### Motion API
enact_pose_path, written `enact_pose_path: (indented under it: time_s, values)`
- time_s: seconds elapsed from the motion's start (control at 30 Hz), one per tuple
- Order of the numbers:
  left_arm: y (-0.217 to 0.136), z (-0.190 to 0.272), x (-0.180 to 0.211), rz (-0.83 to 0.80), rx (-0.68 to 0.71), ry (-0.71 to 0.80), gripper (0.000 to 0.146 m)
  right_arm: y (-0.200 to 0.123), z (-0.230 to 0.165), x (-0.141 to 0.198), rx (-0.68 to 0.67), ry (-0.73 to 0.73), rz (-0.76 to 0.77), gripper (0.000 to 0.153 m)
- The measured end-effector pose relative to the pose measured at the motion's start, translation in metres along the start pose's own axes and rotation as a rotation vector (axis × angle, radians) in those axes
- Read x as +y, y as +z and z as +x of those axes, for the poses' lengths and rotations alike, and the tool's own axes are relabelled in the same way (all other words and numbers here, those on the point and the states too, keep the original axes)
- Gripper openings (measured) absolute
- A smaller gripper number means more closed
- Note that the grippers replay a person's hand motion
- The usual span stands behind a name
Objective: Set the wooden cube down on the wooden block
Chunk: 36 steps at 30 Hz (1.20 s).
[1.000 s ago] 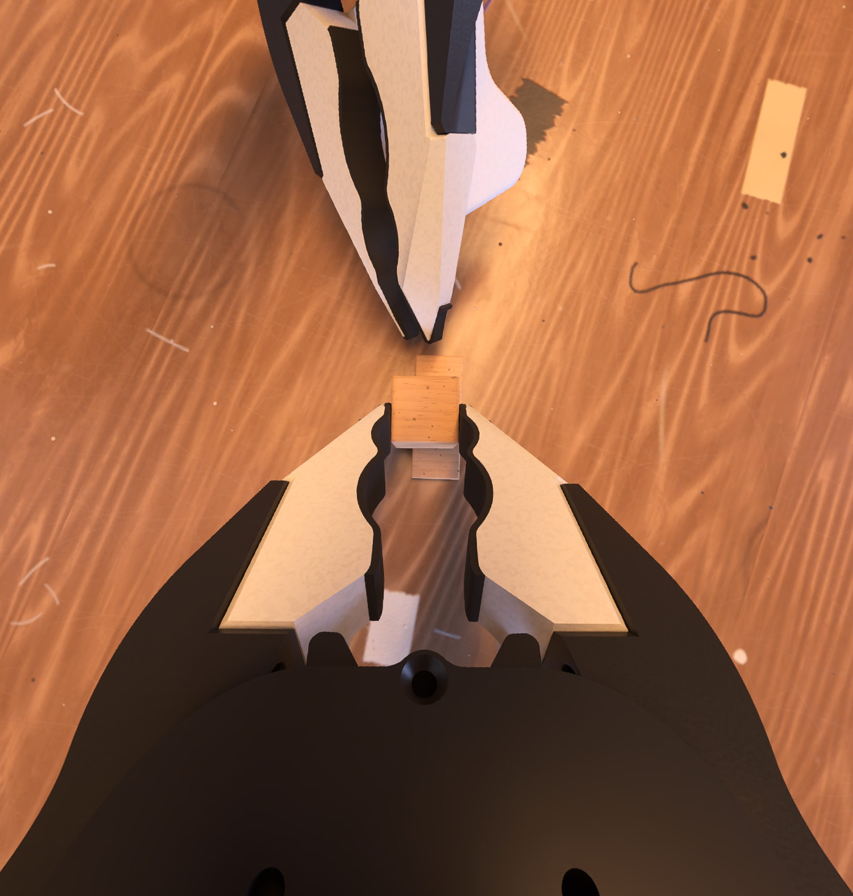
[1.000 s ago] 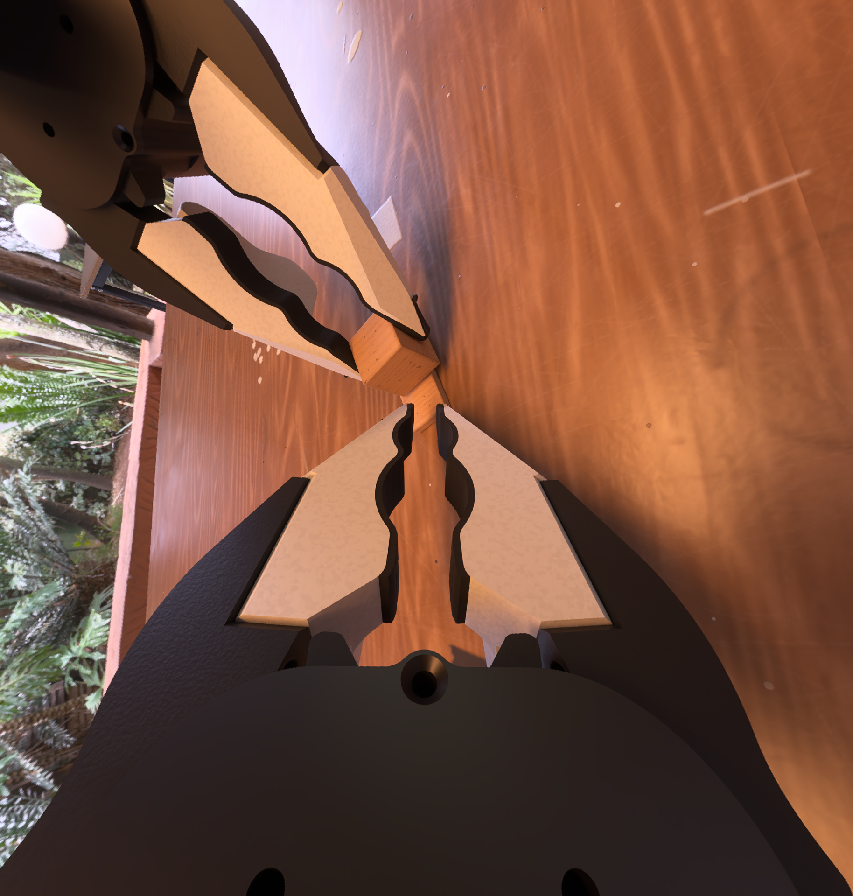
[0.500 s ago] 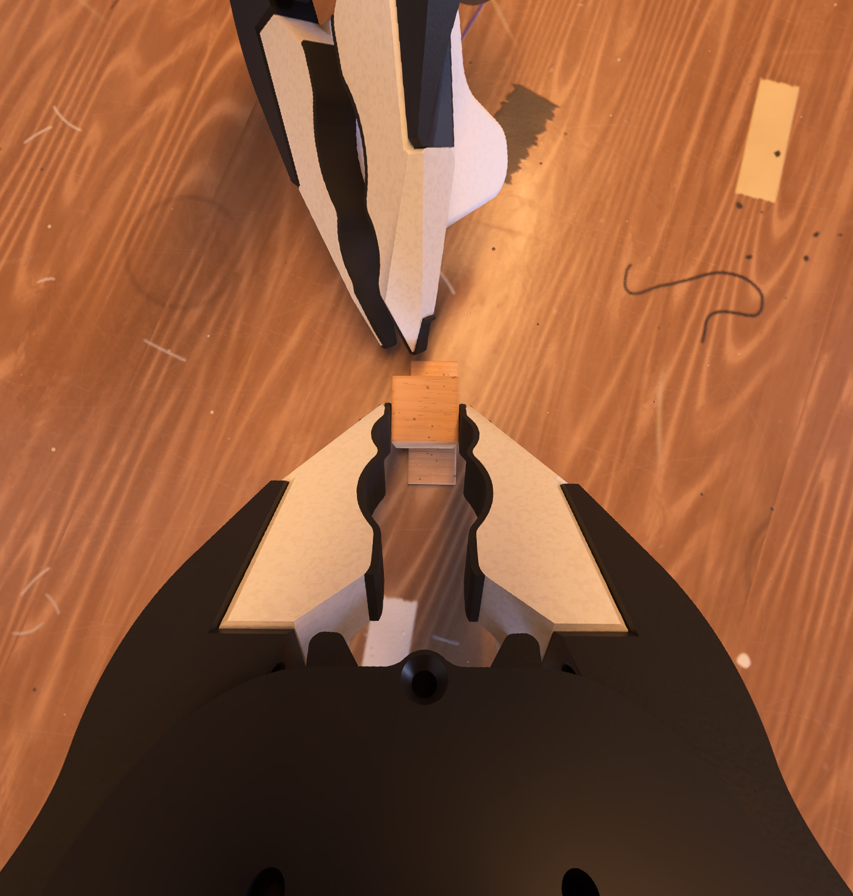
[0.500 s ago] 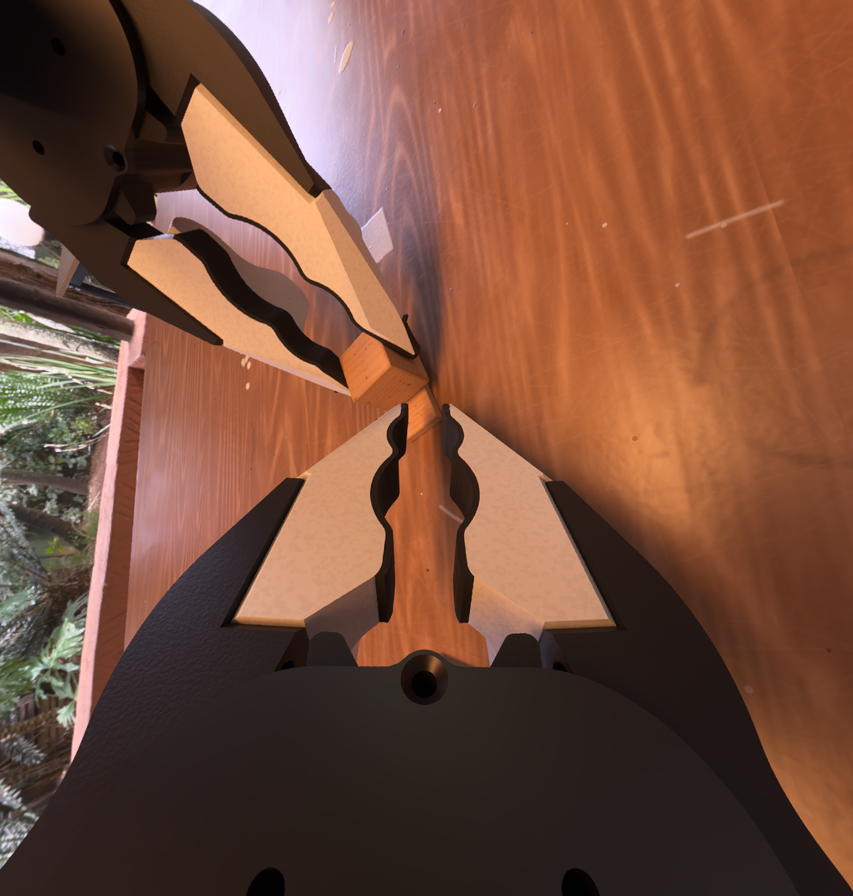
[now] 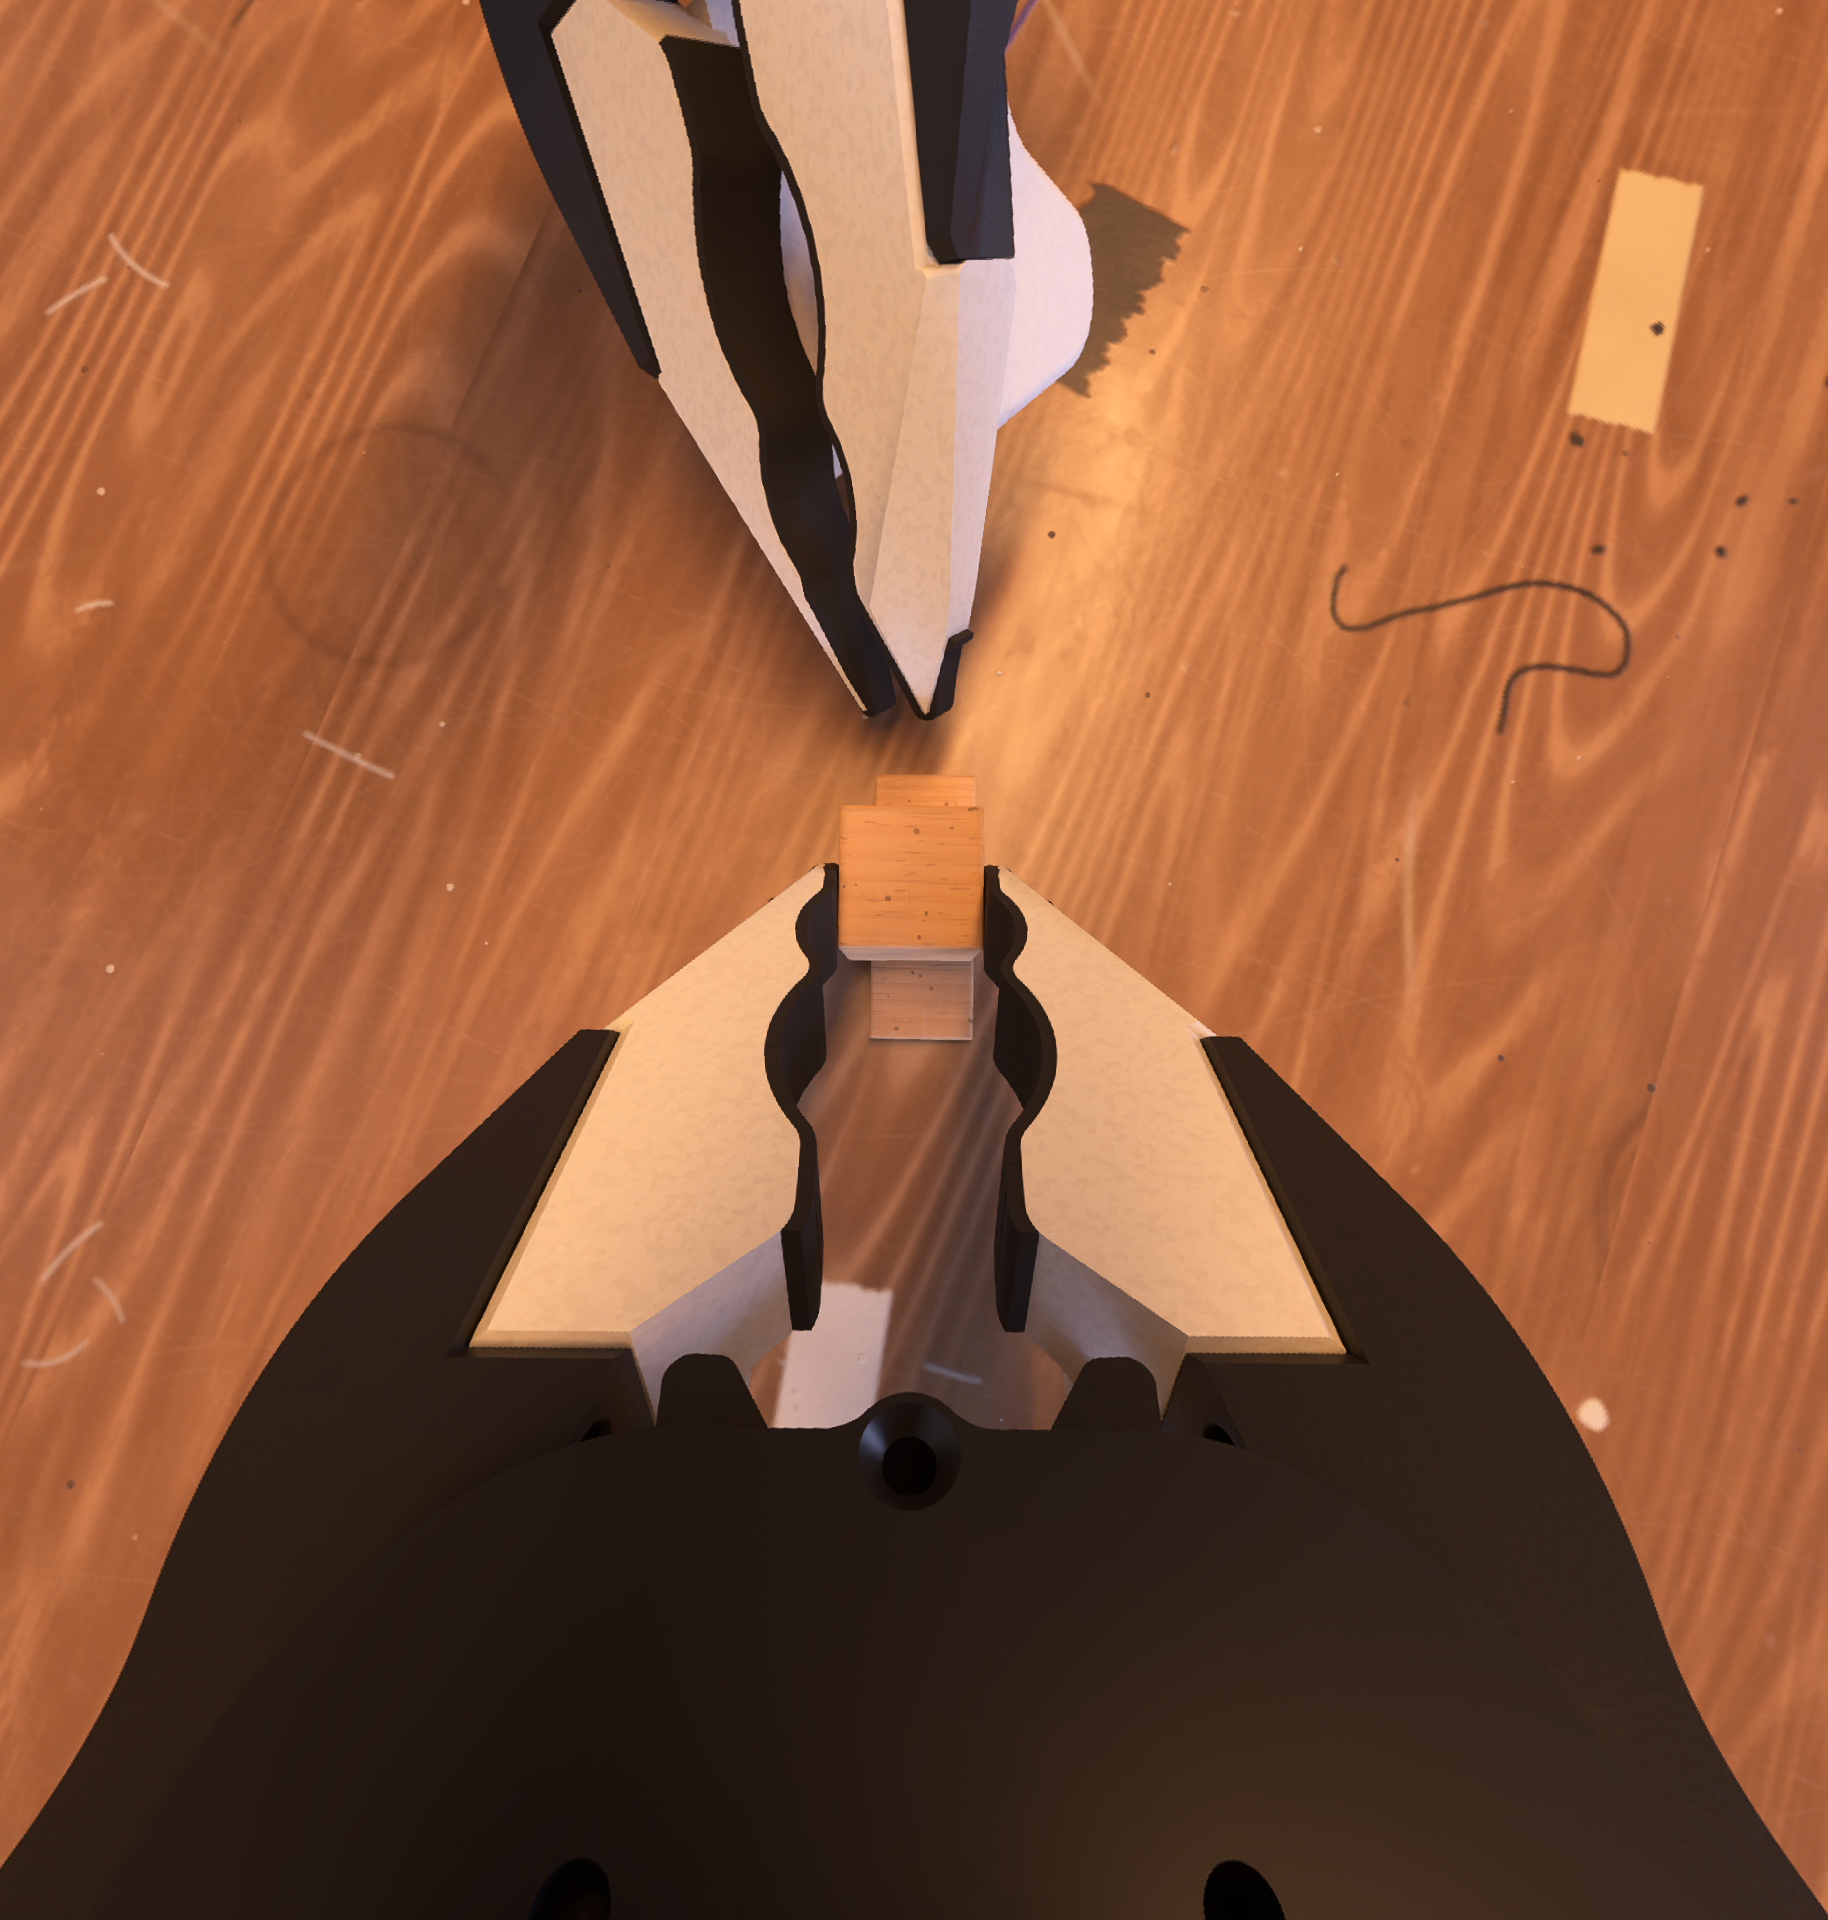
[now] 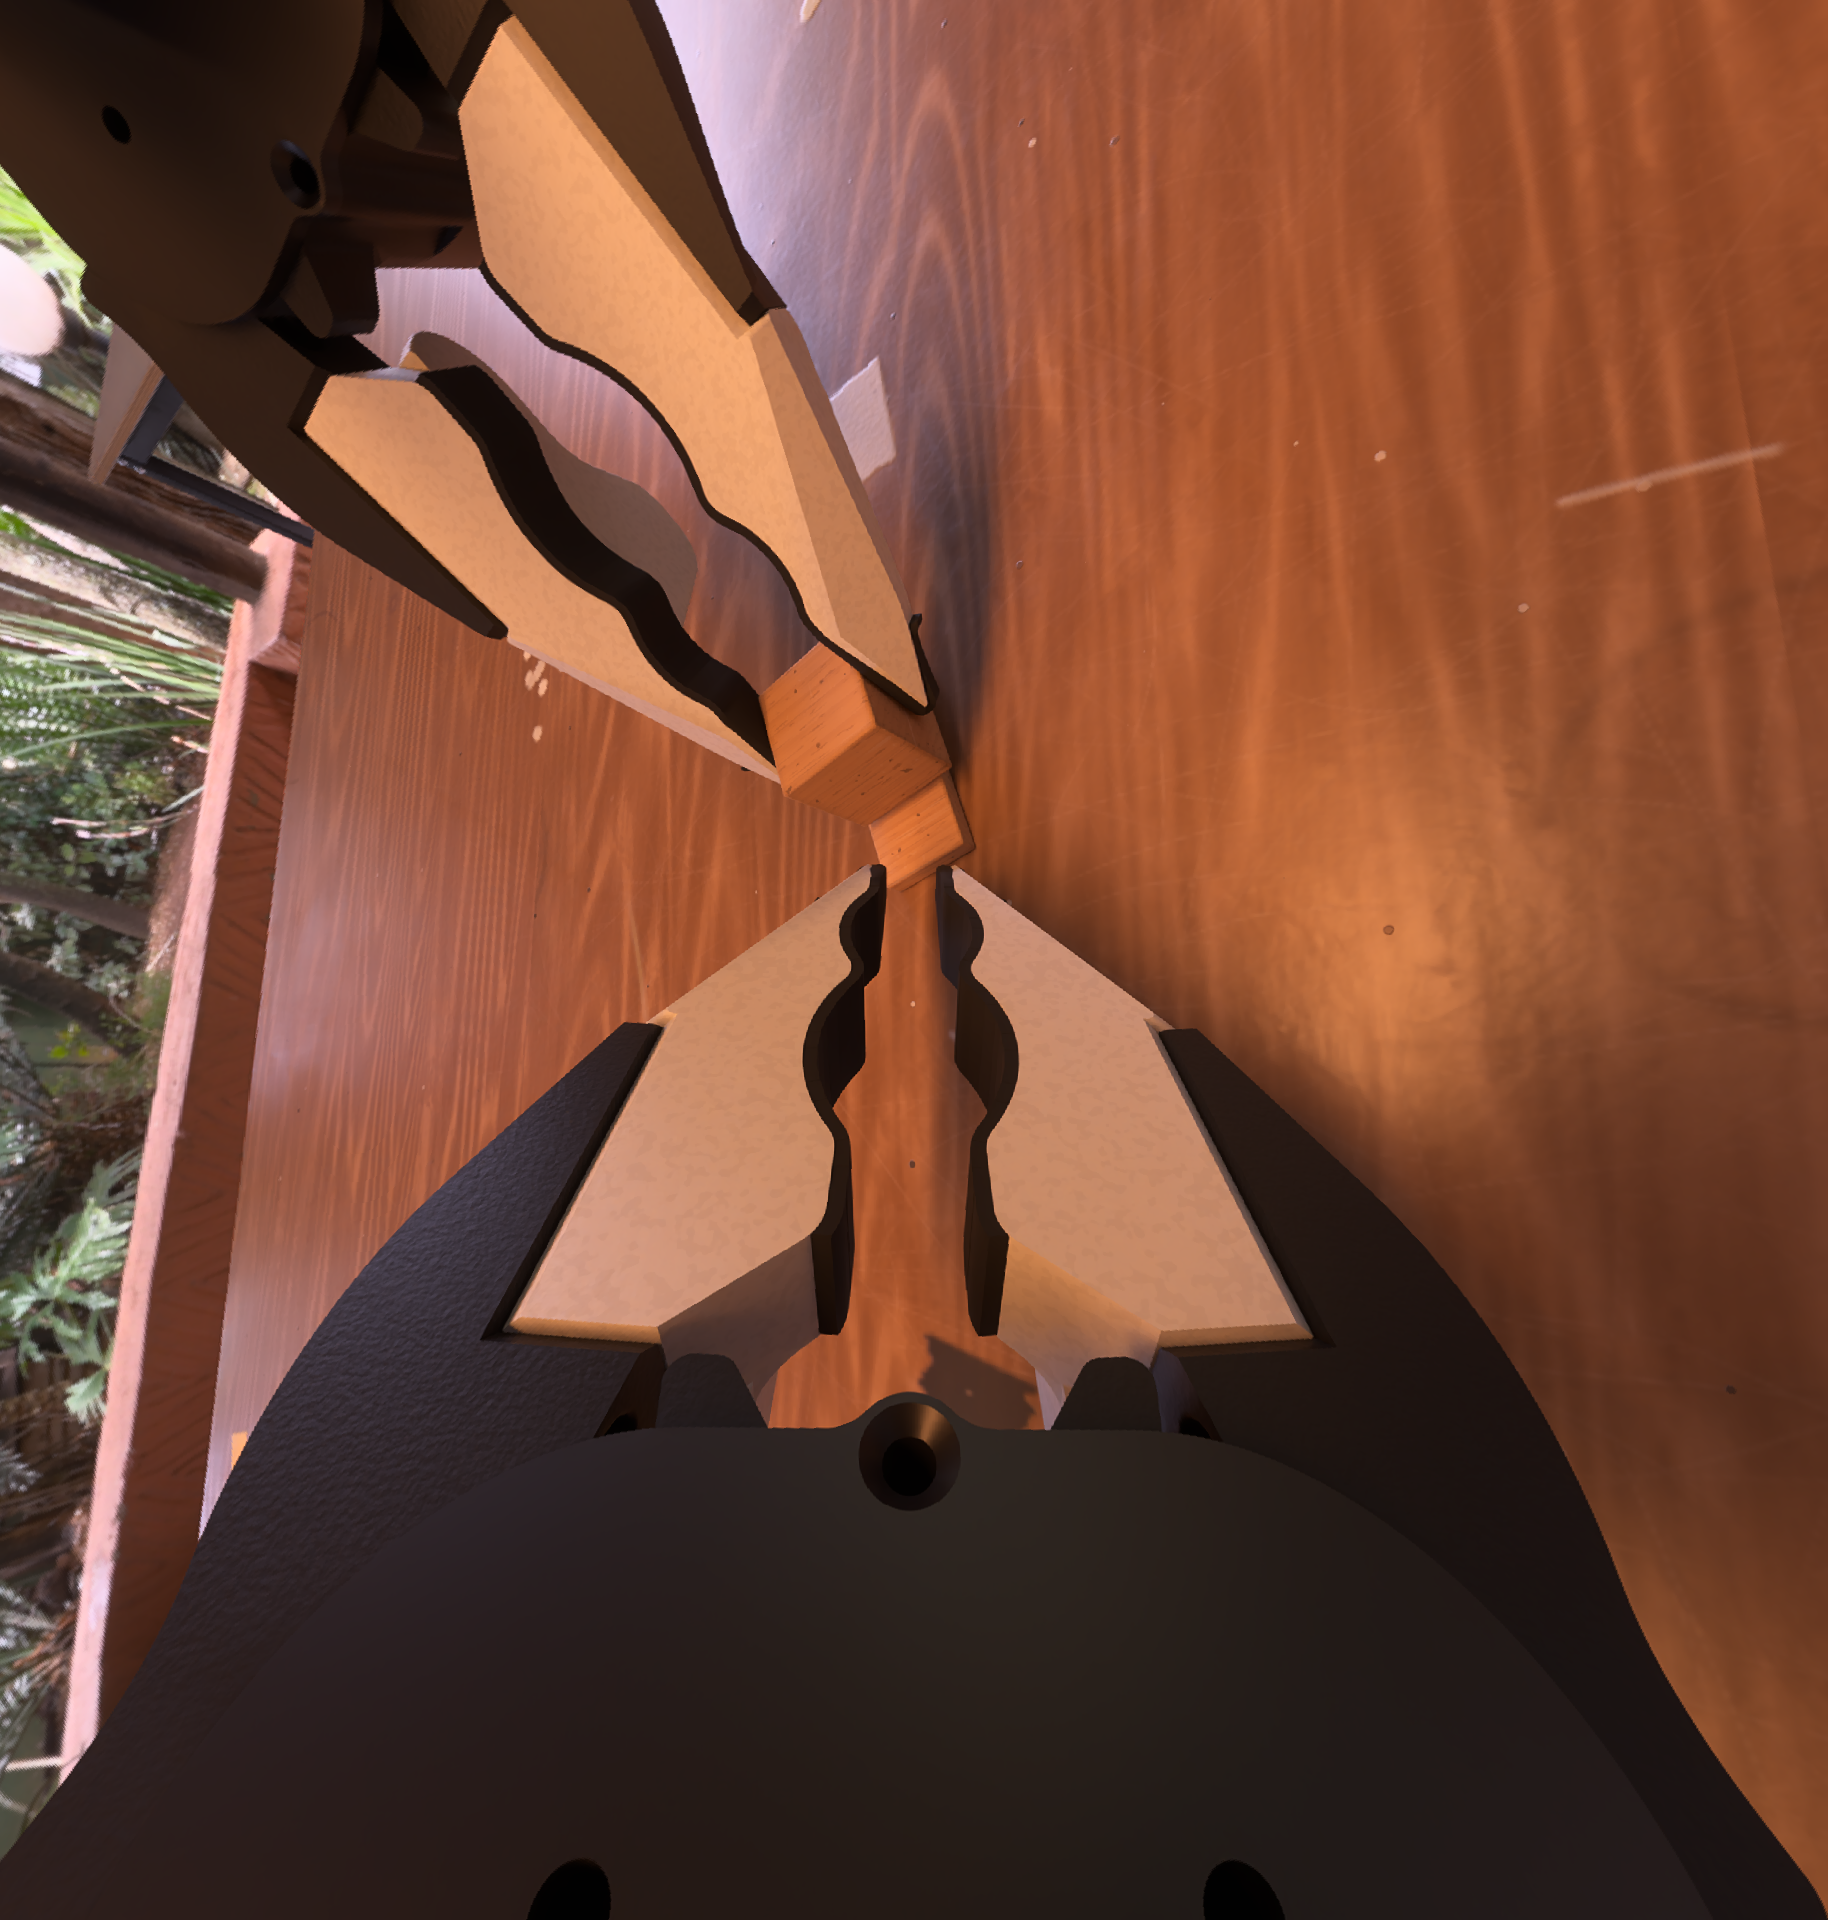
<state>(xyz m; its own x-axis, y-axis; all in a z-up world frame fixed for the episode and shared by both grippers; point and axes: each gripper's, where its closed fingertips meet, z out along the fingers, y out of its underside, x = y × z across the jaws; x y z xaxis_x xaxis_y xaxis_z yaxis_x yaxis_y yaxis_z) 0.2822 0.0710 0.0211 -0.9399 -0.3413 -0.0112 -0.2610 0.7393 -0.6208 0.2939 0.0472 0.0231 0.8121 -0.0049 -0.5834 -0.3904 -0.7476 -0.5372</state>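
Observation:
In the left wrist view my left gripper [image 5: 910, 883] is shut on the wooden cube [image 5: 910, 878], held at the fingertips. The smaller wooden block [image 5: 920, 1000] stands on the table right under the cube; its far top edge shows just past the cube. In the right wrist view the cube [image 6: 837, 727] lies close on top of the block [image 6: 925, 831], slightly offset; I cannot tell whether they touch. My right gripper [image 6: 910, 883] is almost shut, with a narrow gap and nothing in it, its tips just short of the block. It also shows in the left wrist view [image 5: 910, 709], beyond the block.
The wooden table [image 5: 1305, 935] carries a strip of pale tape [image 5: 1637, 301] and a curl of black thread [image 5: 1492, 634] at the right. A white rounded object [image 5: 1045, 291] stands behind the right gripper. The table's edge [image 6: 193, 935] runs along the left, with plants beyond.
The right gripper has shifted sideways a little and drawn slightly back from the block. The left gripper still holds the cube over the block, nearly unmoved.

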Motion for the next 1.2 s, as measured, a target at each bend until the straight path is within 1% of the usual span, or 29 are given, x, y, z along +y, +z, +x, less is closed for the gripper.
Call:
enact_pose_path:
  time_s: [0.17, 0.27, 0.43, 0.53, 0.63, 0.97, 1.03, 1.13, 1.2]
  values:
    - [0.0006, 0.0007, -0.0009, 0.003, 0.003, 0.001, 0.027, -0.0022, 0.0001, 0.0011, -0.012, -0.005, -0.009, 0.008]
    - [0.0007, 0.0009, -0.001, 0.005, 0.004, 0.001, 0.027, -0.0041, 0.0, 0.0011, -0.013, -0.013, -0.007, 0.0]
    - [0.001, 0.0013, -0.0012, 0.006, 0.008, 0.001, 0.027, -0.0042, 0.0015, 0.0018, -0.005, -0.01, -0.01, 0.0]
    - [0.001, 0.0014, -0.0013, 0.007, 0.009, -0.001, 0.027, -0.0018, 0.0014, 0.002, -0.003, 0.007, -0.012, 0.01]
    - [0.001, 0.0016, -0.0013, 0.007, 0.011, 0.0, 0.027, -0.0004, 0.0, 0.0019, -0.005, 0.012, -0.012, 0.012]
    - [0.0012, 0.0019, -0.0014, 0.007, 0.012, 0.0, 0.027, -0.0027, 0.0021, 0.0021, -0.009, 0.012, -0.012, 0.007]
    - [0.001, 0.002, -0.0017, 0.009, 0.013, 0.0, 0.027, -0.0034, 0.0052, 0.0039, 0.012, -0.003, -0.026, 0.001]
    - [0.0013, 0.0023, -0.0021, 0.009, 0.012, 0.002, 0.027, 0.0006, 0.0015, 0.0061, -0.012, -0.014, -0.046, 0.0]
    - [0.0015, 0.0025, -0.0021, 0.009, 0.013, 0.002, 0.027, 0.0031, 0.0005, 0.0068, -0.002, -0.028, -0.06, 0.0]
